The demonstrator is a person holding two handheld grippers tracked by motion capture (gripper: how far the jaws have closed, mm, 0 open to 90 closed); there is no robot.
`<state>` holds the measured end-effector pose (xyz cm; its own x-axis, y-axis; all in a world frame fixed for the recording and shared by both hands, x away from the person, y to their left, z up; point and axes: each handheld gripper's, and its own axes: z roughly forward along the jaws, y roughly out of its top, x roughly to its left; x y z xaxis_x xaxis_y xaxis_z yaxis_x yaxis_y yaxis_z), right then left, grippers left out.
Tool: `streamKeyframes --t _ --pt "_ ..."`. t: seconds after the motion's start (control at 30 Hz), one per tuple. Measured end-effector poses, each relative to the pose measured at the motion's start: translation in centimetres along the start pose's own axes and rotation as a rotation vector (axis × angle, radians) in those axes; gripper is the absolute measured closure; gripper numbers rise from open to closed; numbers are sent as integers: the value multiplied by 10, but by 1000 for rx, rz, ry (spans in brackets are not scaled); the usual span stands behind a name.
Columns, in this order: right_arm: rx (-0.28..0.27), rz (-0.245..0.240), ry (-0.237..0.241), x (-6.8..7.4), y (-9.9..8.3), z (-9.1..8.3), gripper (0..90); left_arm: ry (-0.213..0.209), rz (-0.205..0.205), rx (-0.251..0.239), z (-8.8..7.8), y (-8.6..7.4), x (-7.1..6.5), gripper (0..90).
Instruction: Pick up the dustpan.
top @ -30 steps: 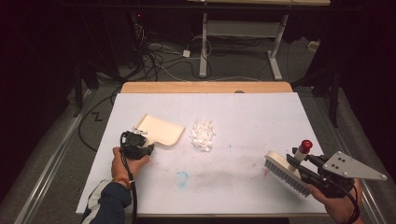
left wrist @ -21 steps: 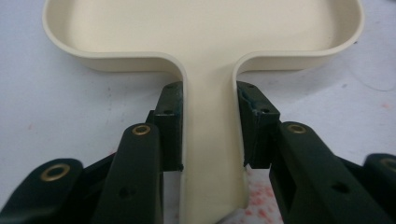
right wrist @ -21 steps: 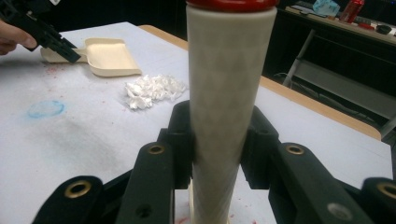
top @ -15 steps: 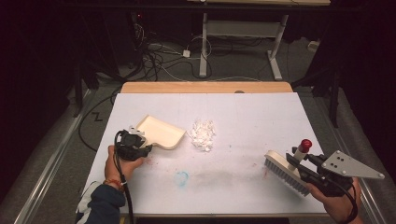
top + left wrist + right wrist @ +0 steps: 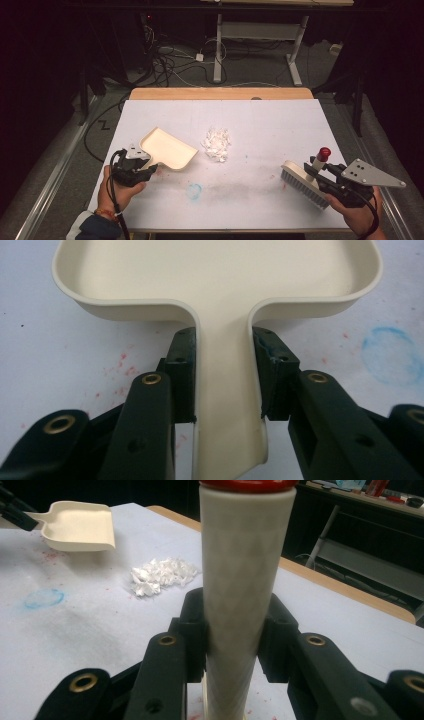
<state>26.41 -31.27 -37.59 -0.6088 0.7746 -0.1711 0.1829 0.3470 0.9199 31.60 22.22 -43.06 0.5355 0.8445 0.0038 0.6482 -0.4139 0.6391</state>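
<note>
White paper scraps unswept on worktop — left claw grips dustpan, right claw grips brush; sweeping not begun.

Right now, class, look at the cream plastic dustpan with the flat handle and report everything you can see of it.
The cream plastic dustpan is a shallow, smooth tray with a raised rounded rim and a flat, narrow handle. It is empty. Its open front edge points toward the pile of white paper scraps, with a gap between. The left gripper is shut on the handle, pads pressing both sides, over the white table cover.
</note>
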Motion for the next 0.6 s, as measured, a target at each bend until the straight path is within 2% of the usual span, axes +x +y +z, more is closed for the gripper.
streamKeyframes --t 0.13,0.2,0.3,0.6 --pt "-2 6 -1 0 1 2 701 -24 11 -8 -7 -11 -4 638" --pt "-6 7 -8 1 2 3 701 -44 35 14 -6 -19 -10 638" --pt "-12 10 0 1 3 6 701 -62 48 27 -2 -24 -16 638" --pt "-9 -5 24 4 7 17 701 -71 70 45 2 -31 -26 638"
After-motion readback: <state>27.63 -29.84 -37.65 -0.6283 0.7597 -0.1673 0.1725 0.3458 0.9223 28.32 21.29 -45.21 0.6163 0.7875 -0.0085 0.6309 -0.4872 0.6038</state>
